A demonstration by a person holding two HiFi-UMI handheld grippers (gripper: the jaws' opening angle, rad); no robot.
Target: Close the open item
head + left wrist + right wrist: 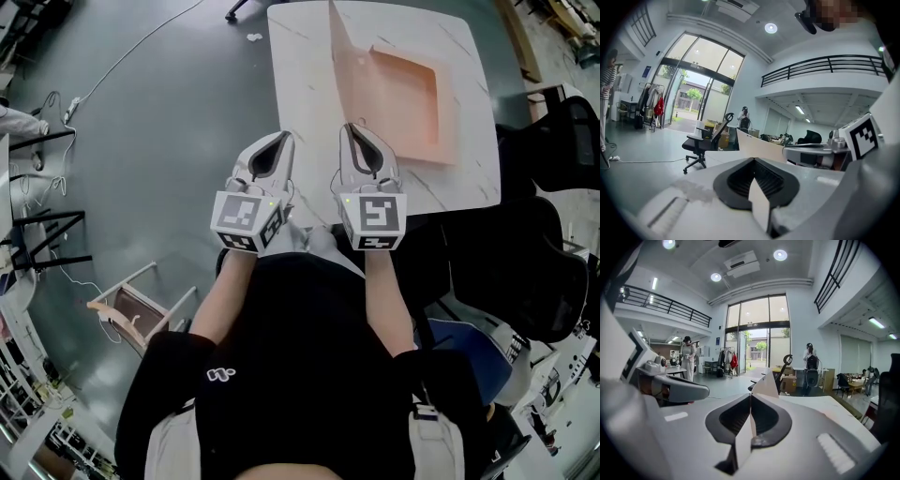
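Since the white marble-patterned tabletop [300, 84] looks smooth, we judge that anything pushed across it may slide rather than fold. Toward its right side lies the shallow pale pink cardboard box [405, 98]. It is open, with its base flat and its pale pink lid [343, 70] standing nearly upright along the box's left side.

If we shove that lid too hard from the left, the light box could skid toward the tabletop's right edge or tip up instead of closing. If we push low, near the fold, the lid may only flex or crease. It could also drop askew and catch on the base's rim, leaving the box half shut.

Both claws hover at the tabletop's near edge. The left claw [281, 141] has its jaws together with nothing between them. The right claw [352, 131] is likewise closed and empty; it points at the lid's near end, close to it but seemingly not touching. With closed tips we can only nudge, so a slipping tip might dent the thin card.
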